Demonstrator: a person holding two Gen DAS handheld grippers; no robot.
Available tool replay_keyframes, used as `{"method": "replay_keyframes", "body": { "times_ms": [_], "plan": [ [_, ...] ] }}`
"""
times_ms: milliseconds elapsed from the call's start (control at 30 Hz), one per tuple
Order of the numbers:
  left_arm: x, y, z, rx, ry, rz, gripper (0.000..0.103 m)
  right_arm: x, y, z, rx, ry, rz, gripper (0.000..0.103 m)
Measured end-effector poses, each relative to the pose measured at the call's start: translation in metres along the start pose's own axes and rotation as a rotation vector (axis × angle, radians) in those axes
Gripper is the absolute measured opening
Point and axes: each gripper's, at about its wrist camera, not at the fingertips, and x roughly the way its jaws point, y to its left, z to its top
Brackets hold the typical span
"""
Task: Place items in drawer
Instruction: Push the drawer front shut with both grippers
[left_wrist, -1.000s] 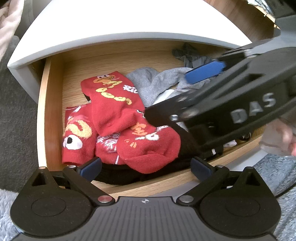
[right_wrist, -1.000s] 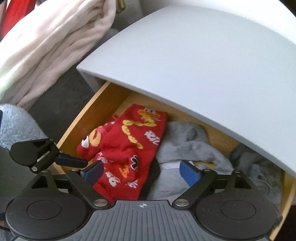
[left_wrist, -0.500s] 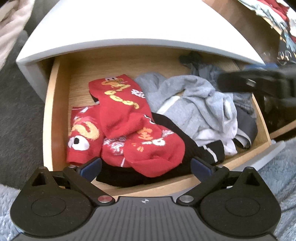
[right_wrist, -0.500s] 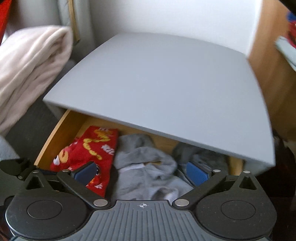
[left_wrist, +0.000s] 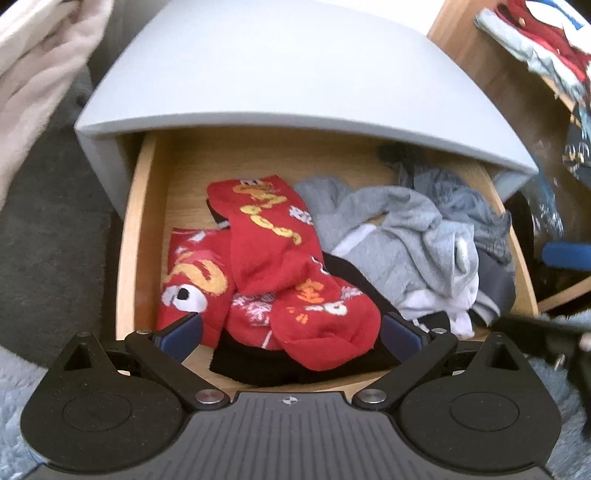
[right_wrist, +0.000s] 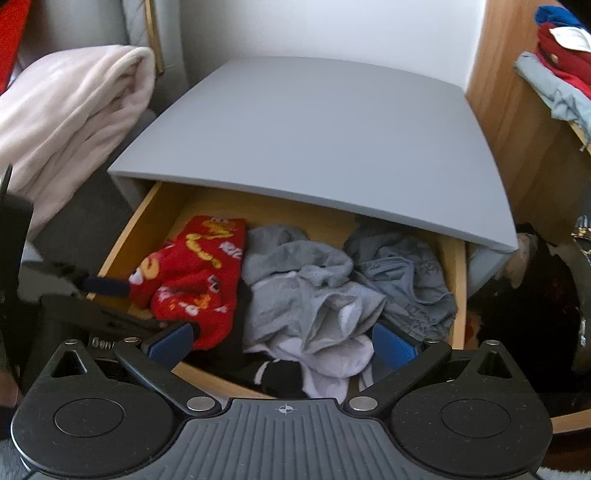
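Drawer (left_wrist: 135, 236): pale wood, pulled out from under the grey top of a bedside cabinet (left_wrist: 280, 74); stands open, contents exposed.

Left gripper (left_wrist: 291, 330): angled steeply down over the drawer's front edge; jaws spread wide, blue pads (left_wrist: 181, 332) clear of the cloth, nothing held. Its fingertip also shows at the left edge of the right wrist view.

Right gripper (right_wrist: 282, 343): angled steeply down over the front right part of the drawer; jaws have just been opening and now stand at their widest, nothing gripped between them; grey cloth lies below the gap, apart from the pads.

Contents, left to right:
- Red socks (left_wrist: 280, 266): printed with yellow and white motifs, two or more overlapping, left half of drawer, lying partly on a black garment (left_wrist: 258, 365) at the front edge.
- Grey garment (left_wrist: 399, 243): crumpled, white lining showing, centre right, touching the red socks.
- Blue-grey cloth (right_wrist: 402, 273): crumpled, patterned, at the right end, reaching under the cabinet top.

Surroundings: folded cream blanket (right_wrist: 70, 110) left of the cabinet; wooden unit (right_wrist: 517, 110) to the right with stacked clothes (right_wrist: 561, 66).
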Motion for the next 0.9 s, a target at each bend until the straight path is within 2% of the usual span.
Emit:
{"method": "replay_keyframes", "body": {
  "times_ms": [200,433,733,900],
  "plan": [
    [-0.009,0.016,0.007,-0.101,-0.028,-0.008,0.103,0.003,0.015,-0.005,-0.088,0.037,0.025,0.103],
    [-0.008,0.014,0.008,-0.084,-0.025,-0.009,0.103,0.013,0.04,-0.016,-0.225,0.111,0.076,0.103],
    [-0.005,0.015,0.007,-0.082,-0.034,-0.005,0.103,0.031,0.044,-0.02,-0.263,0.193,0.012,0.103],
    [-0.017,0.005,0.007,-0.009,-0.102,-0.006,0.103,0.042,0.037,-0.021,-0.245,0.236,-0.052,0.103]
  ]
}}
